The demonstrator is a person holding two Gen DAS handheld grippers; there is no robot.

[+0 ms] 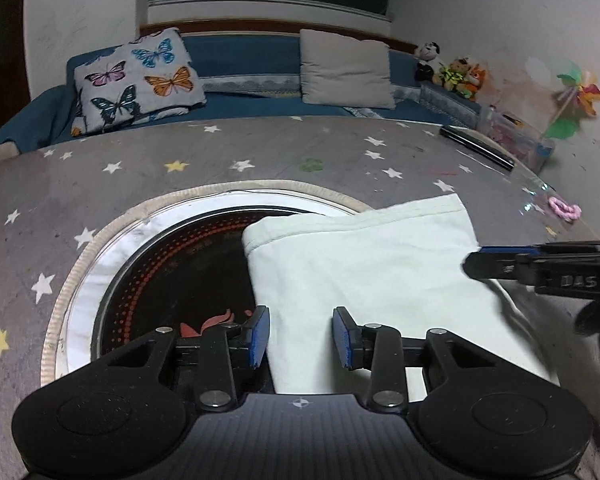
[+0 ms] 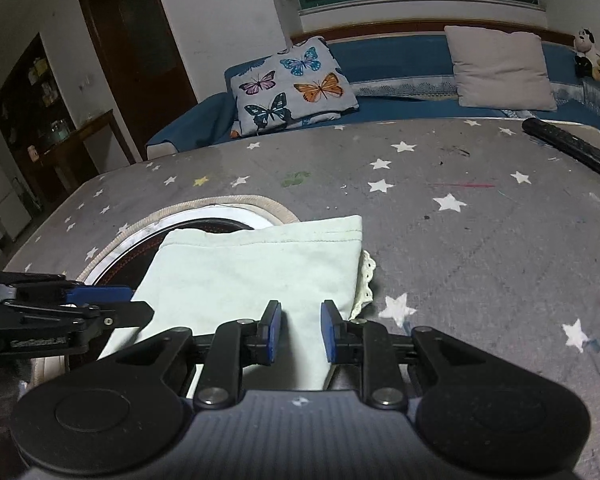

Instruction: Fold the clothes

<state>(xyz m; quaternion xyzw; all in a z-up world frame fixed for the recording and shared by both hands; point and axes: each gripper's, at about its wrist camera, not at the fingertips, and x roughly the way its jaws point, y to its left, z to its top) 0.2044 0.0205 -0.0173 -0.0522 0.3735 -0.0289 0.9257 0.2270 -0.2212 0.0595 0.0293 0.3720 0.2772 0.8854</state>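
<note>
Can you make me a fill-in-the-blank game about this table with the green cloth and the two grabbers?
1. The pale green cloth lies partly over a round ____ cooktop set into the table.
2. The grey tablecloth is printed with little ____.
3. The cushion on the blue sofa has colourful ____ on it.
4. The trim peeking out at the cloth's right edge is made of ____.

Missing words: black; stars; butterflies; lace

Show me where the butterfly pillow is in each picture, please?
Left wrist view: the butterfly pillow sits upper left, on the blue sofa behind the starry table.
Right wrist view: the butterfly pillow sits upper middle, on the same sofa.
Shared landmark: the plain grey cushion, right of the pillow in both.
</note>
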